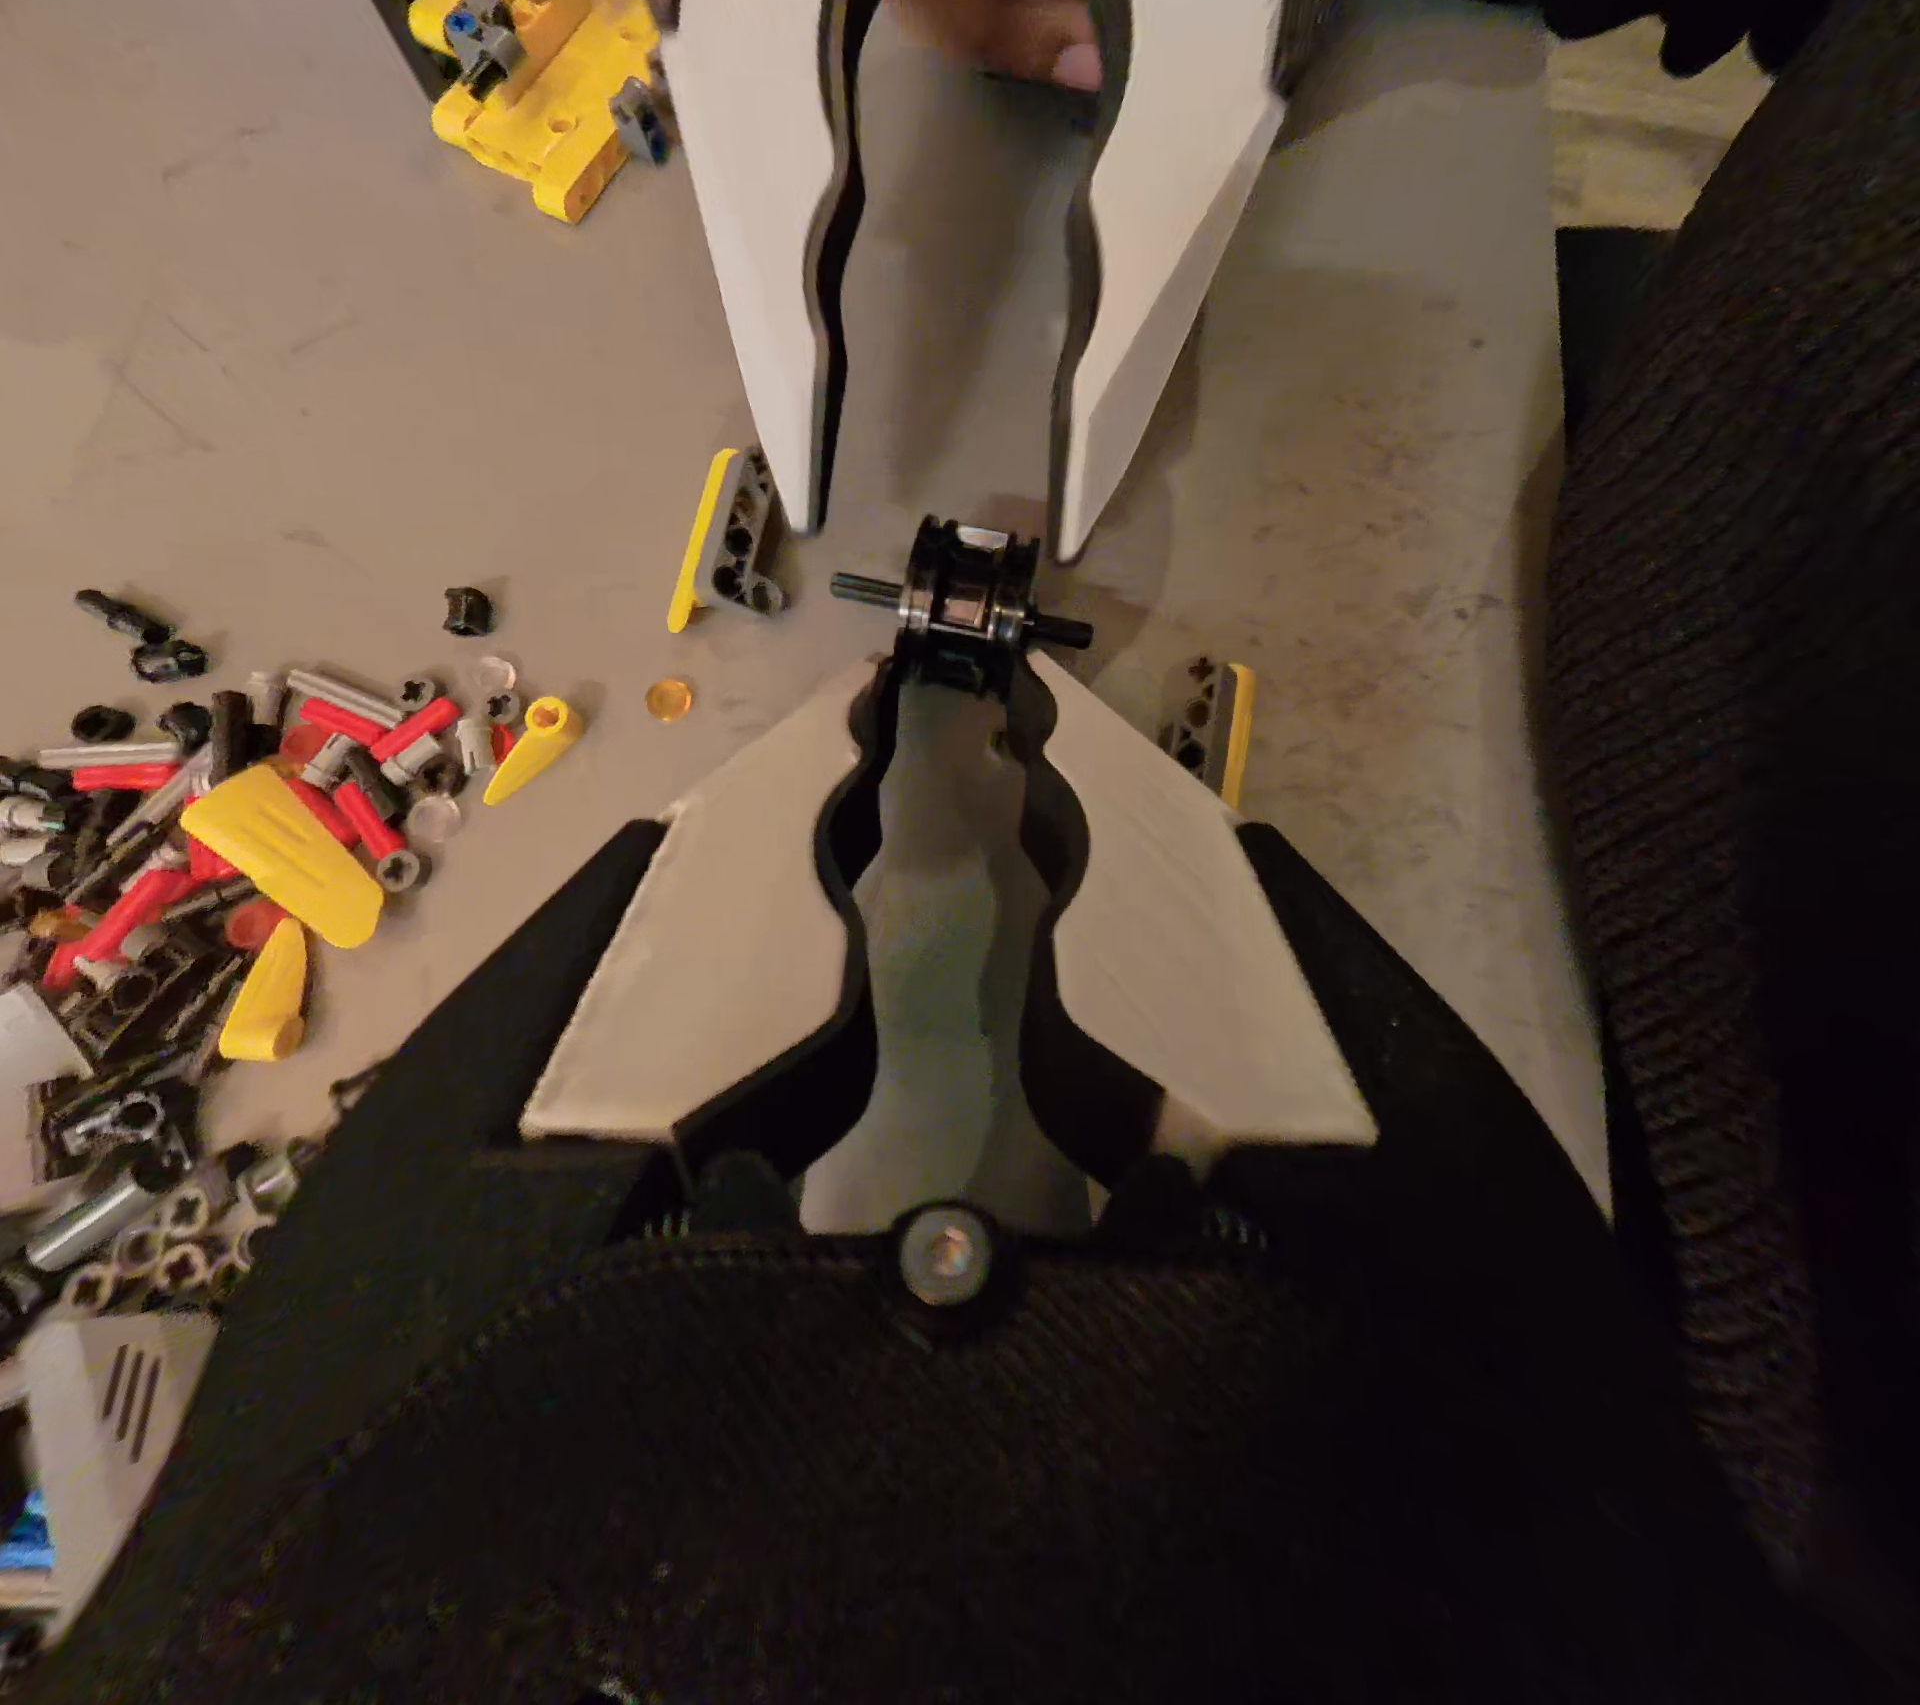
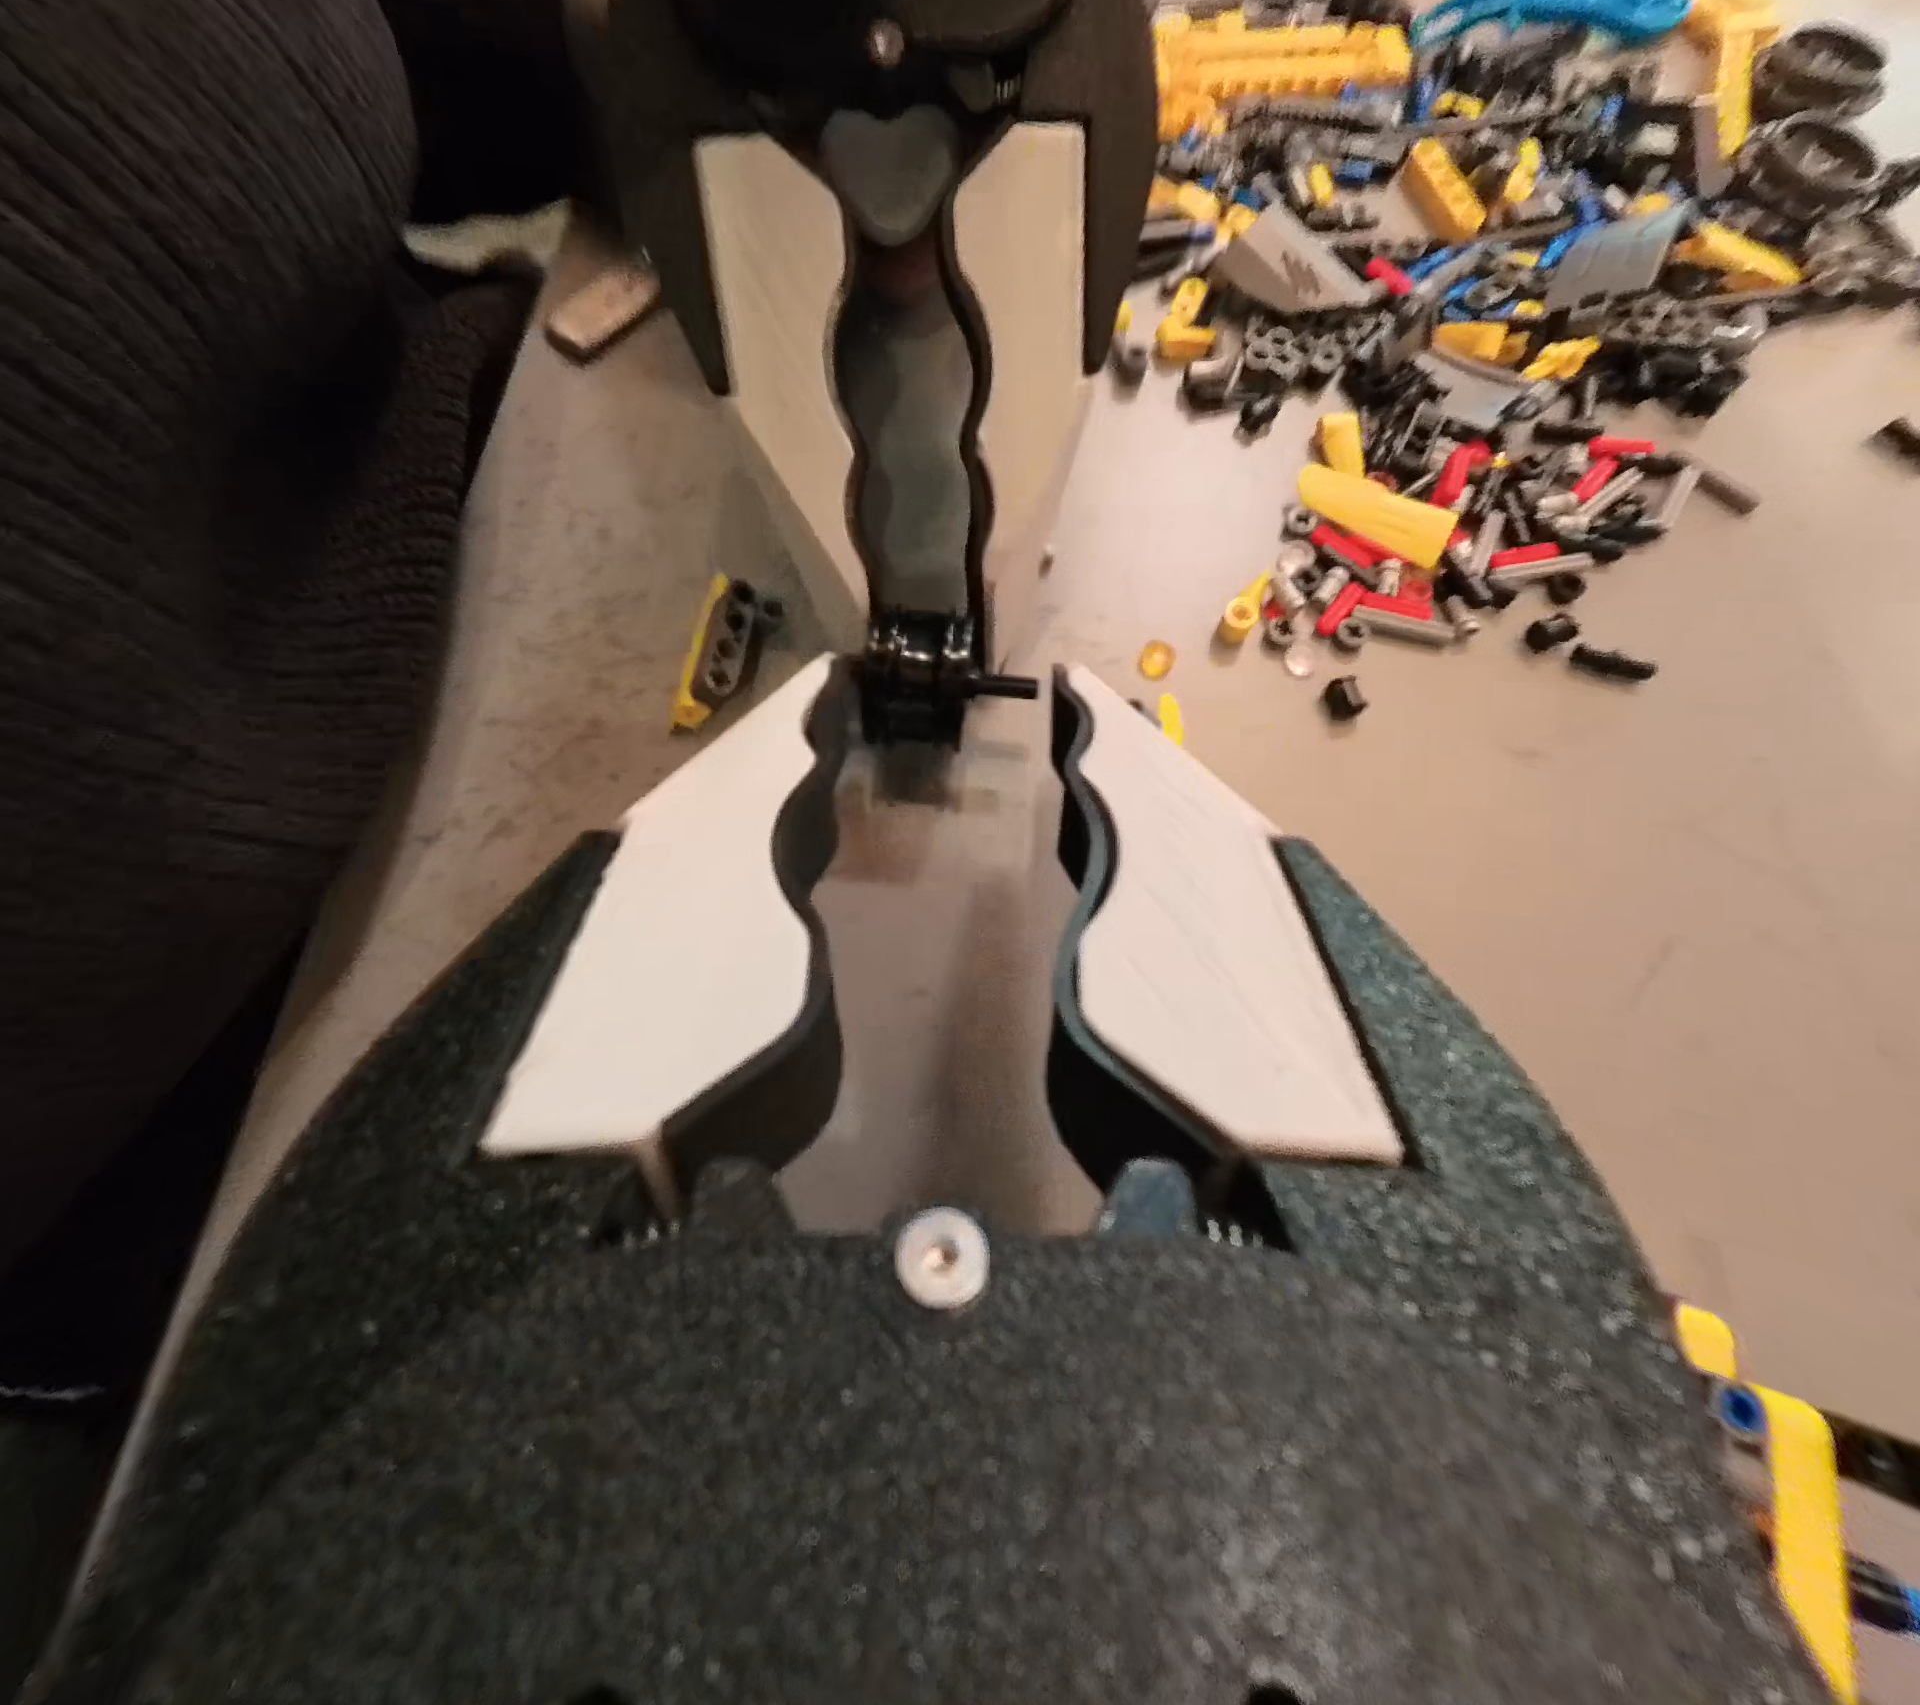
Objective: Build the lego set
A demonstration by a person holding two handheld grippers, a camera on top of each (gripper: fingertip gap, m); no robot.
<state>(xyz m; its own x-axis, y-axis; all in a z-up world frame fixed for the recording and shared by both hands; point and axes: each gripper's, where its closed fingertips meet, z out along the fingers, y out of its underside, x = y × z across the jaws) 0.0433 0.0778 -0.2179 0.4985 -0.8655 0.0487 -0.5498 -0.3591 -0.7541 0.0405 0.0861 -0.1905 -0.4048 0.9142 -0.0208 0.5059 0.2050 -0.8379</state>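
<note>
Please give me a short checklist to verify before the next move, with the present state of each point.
1. Left gripper shut on the black wheel: ok, its jaws pinch the wheel's lower edge.
2. Right gripper open: ok, its jaws stand apart on both sides of the wheel.
3. Right jaws touching the wheel: cannot tell, the right wrist view is blurred.
4. Black pin through the wheel free at both ends: ok.
5. Two yellow and grey pieces near the jaws, out of the way: ok, both lie apart on the table.
6. Loose pile of parts away from both grippers: ok.
</note>
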